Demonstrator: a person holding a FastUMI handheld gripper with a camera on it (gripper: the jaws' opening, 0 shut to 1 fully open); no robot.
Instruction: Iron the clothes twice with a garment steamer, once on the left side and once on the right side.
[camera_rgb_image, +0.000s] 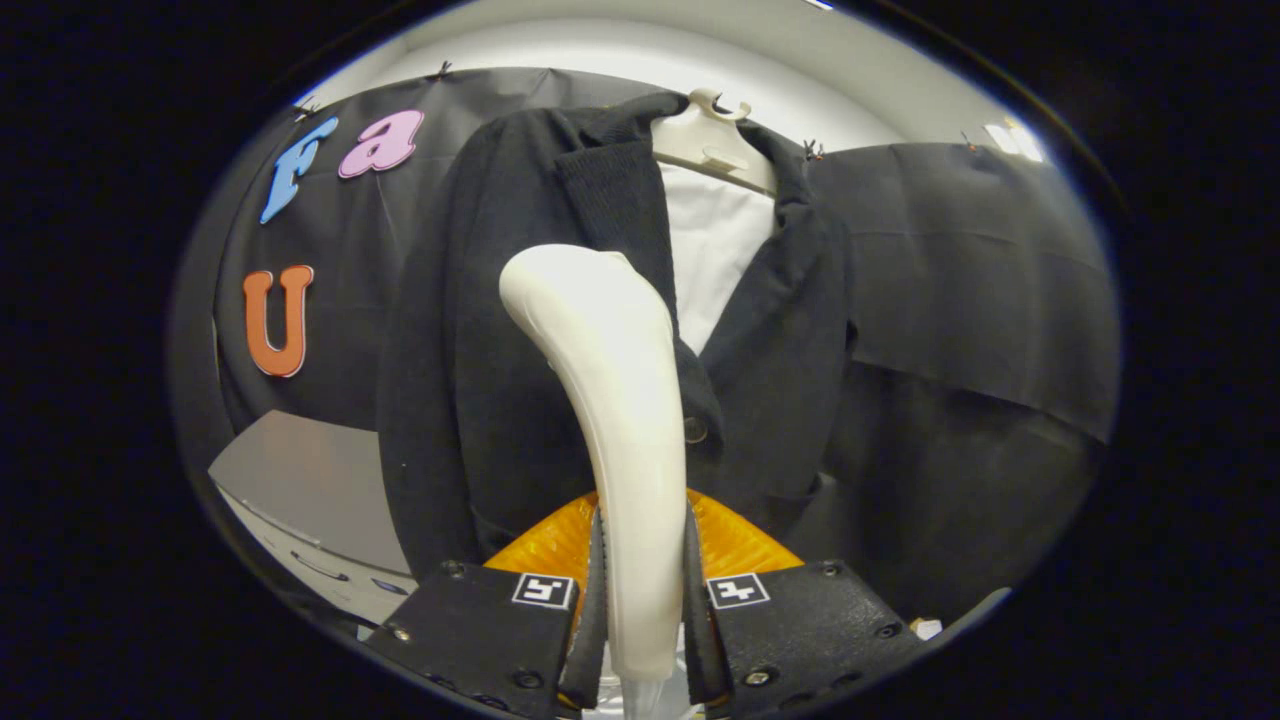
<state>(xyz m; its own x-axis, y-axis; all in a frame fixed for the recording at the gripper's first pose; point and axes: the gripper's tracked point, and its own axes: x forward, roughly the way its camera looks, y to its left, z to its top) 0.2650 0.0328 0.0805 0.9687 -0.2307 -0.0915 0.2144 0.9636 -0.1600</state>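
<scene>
Black-draped booth, dark jacket (560, 330) on a hanger (712, 140), my jaws clamped on the steamer (610, 400), head raised at its left front, likely for that side's pass.

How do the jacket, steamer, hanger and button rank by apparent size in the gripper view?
1. Jacket
2. Steamer, clamped in the tongs; its nearness to the camera inflates it
3. Hanger
4. Button
</scene>
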